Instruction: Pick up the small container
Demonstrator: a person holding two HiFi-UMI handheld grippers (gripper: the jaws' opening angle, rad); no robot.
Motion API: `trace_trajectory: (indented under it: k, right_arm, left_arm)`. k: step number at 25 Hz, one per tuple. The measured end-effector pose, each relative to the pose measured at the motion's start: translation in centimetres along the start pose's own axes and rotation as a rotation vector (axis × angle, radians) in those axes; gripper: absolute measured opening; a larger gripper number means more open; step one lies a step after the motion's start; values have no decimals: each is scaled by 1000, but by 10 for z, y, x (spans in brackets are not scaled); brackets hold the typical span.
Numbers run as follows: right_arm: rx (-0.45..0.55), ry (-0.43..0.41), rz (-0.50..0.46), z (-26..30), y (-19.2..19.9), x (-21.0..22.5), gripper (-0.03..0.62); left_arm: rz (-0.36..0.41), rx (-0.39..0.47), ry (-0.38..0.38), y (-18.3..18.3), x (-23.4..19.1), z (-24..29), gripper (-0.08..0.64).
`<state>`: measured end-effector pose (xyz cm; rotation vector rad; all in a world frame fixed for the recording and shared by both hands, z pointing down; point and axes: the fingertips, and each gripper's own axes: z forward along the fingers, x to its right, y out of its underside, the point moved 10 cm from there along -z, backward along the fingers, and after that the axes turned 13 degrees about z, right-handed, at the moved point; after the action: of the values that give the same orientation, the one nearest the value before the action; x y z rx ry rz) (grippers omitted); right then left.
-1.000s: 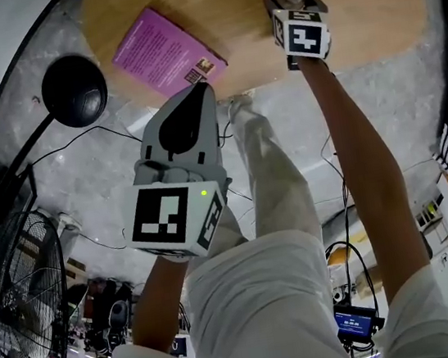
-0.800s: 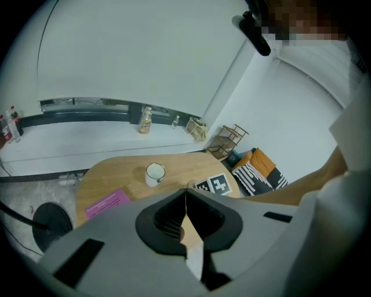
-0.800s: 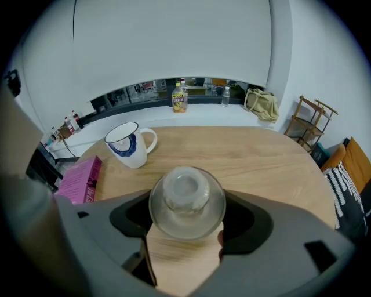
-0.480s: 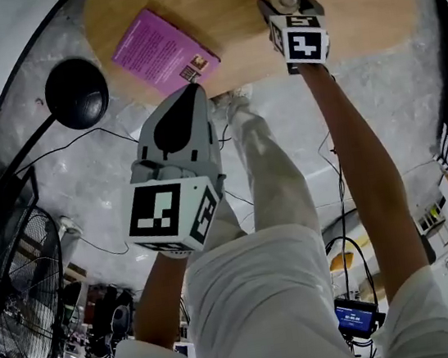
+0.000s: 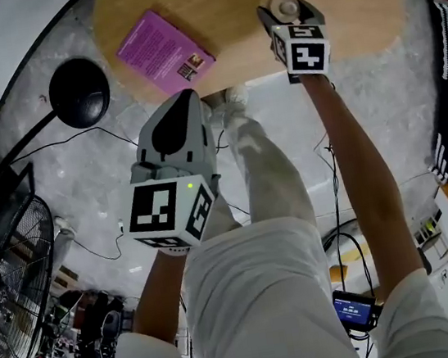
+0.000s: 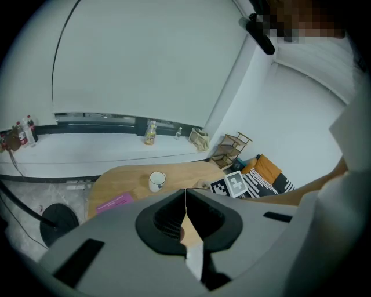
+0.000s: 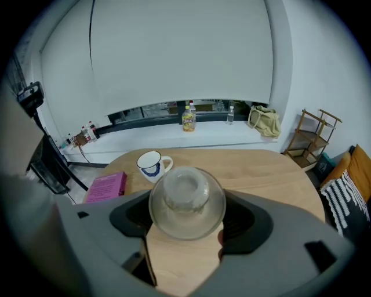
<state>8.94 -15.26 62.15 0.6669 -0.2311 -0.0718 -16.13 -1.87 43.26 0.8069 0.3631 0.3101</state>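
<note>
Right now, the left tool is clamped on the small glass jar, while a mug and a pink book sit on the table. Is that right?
No: the right tool is clamped on the small glass jar, as the right gripper view shows; the left tool is shut on nothing. The mug and pink book do sit on the table.

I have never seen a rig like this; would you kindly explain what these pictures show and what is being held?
No robot here: a person holds a two-jaw gripper in each hand. The head view looks down from a camera on the person's head; the other two ride on the grippers, looking along their jaws. On the wooden table are a pink book and a white mug. The right gripper is shut on a small clear container. The left gripper is shut and empty, short of the table.
</note>
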Motion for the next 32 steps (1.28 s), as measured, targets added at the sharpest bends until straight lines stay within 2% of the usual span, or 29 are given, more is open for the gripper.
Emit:
trace_trajectory:
  k: [11, 21, 32]
  right_arm:
    - [45, -53, -34, -66, -16, -6, 337]
    - [75, -88, -18, -138, -26, -23, 337]
    - [153, -158, -79, -223, -57, -49, 337]
  left_arm:
    - [-4, 70, -11, -24, 23, -31, 21]
    - [2, 122, -33, -41, 31, -76, 21]
    - [27, 186, -67, -56, 44, -126, 21]
